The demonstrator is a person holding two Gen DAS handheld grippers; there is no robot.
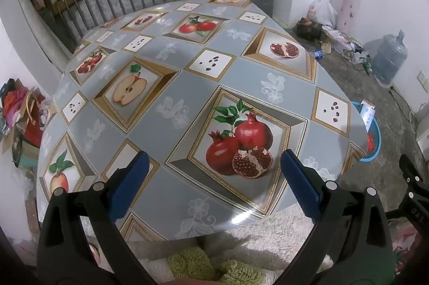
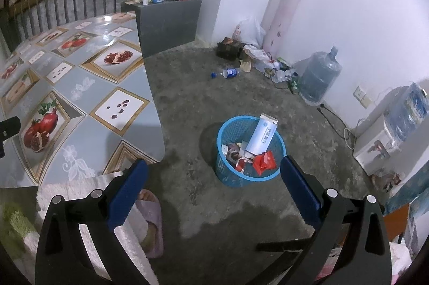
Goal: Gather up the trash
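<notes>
— Trash: where is it, and what have your claws got?

— Nothing in either. My left claw (image 1: 214, 177) is spread wide, blue pads (image 1: 128, 185) well apart, empty, hanging over the near edge of the table (image 1: 171, 86) with its fruit-print cover. My right claw (image 2: 213, 187) is just as wide and just as empty, held over bare floor (image 2: 187, 102) beside the table's corner.

— And the trash itself?

— In the blue basket (image 2: 228, 177), on the floor just ahead of my right claw, nearer the right pad. A white carton (image 2: 261, 136) stands tilted in it, poking above the rim, with a red wrapper (image 2: 265, 161) and other scraps I can't make out beside it.

— Anything loose farther out?

— A small bottle (image 2: 230, 73) lies on its side on the floor, well past the basket, a blue cap (image 2: 213, 75) just beside it. Farther still, against the wall, sits a pile of bags and papers (image 2: 252, 48), with a big water jug (image 2: 319, 78) near it.

— What's below you?

— A slipper (image 2: 152, 220) on a foot, beside my right claw's left finger, and a white fluffy robe (image 1: 268, 234) under my left.
</notes>
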